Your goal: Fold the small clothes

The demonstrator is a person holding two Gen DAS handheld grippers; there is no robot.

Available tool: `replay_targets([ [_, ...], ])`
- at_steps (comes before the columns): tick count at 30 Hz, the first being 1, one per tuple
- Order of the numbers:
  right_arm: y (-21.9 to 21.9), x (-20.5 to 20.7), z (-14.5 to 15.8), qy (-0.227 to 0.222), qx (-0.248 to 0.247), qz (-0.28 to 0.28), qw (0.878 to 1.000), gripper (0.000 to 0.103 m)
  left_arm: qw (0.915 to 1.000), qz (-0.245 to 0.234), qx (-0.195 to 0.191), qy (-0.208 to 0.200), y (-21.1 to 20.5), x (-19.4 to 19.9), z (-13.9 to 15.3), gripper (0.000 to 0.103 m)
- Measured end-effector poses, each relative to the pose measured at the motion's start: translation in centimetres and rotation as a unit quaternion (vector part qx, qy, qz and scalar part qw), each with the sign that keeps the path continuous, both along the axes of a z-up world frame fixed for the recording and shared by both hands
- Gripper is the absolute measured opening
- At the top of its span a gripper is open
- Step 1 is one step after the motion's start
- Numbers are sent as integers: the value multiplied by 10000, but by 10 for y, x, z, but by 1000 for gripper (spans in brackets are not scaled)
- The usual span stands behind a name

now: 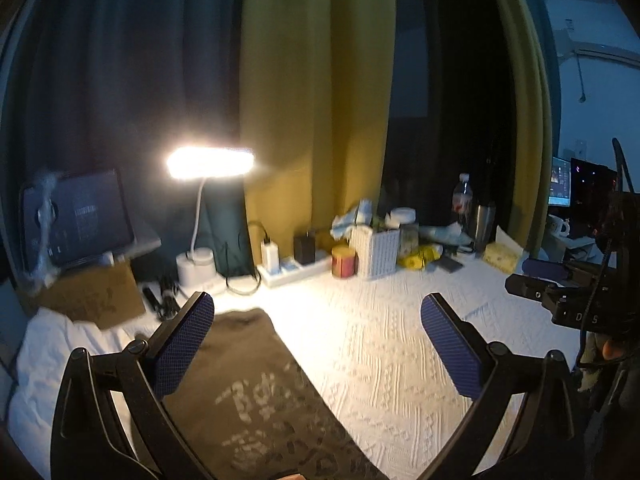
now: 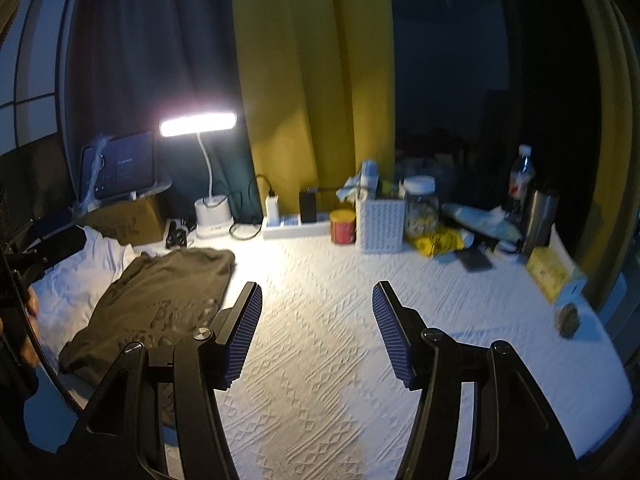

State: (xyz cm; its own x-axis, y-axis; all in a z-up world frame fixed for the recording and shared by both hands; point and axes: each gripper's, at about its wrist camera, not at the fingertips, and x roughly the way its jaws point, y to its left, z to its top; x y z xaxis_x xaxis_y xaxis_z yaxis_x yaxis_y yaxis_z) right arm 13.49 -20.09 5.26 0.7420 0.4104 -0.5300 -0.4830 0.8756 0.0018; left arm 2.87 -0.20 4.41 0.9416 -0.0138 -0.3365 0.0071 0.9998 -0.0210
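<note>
The white bedspread (image 2: 320, 320) fills my work surface, with clutter along its 12 o'clock edge under a lamp (image 2: 198, 126). The dark T-shirt (image 2: 160, 296) lies folded flat at 9 o'clock in the right view, and at 6 o'clock beneath my left claw (image 1: 316, 344). I judge it light, soft and limp; it will sag, so I would take hold at a folded edge or corner. My left claw stands fully spread, holding nothing. My right claw (image 2: 316, 332) is partly spread above bare bedspread, holding and touching nothing.
</note>
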Motion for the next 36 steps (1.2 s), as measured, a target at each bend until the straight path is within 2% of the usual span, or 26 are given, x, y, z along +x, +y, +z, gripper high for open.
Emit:
replay_targets([
  [3, -1, -6, 15, -209, -11, -45, 9998, 61, 9997, 113, 140, -137, -1, -4, 10, 102],
  [5, -1, -9, 23, -317, 2, -57, 9995, 61, 9995, 123, 107, -259, 0, -10, 18, 102],
  [12, 4, -26, 49, -818, -55, -289, 9962, 61, 9933, 444, -39, -1066, 18, -39, 44, 102],
  [16, 9, -40, 62, -1086, -71, -365, 9934, 61, 9892, 685, -26, -1299, 25, -52, 52, 102],
  [22, 13, -55, 80, -1305, 169, -358, 9907, 61, 9888, 705, -17, -1312, 30, -65, 53, 102],
  [26, 19, -63, 87, -1403, 225, -278, 9895, 61, 9889, 695, -152, -1306, 38, -72, 50, 102],
  [28, 22, -64, 88, -1399, 250, -226, 9896, 61, 9893, 684, -282, -1261, 44, -73, 48, 102],
  [36, 38, -54, 78, -1202, 182, -130, 9925, 61, 9904, 821, -213, -1088, 50, -71, 38, 102],
])
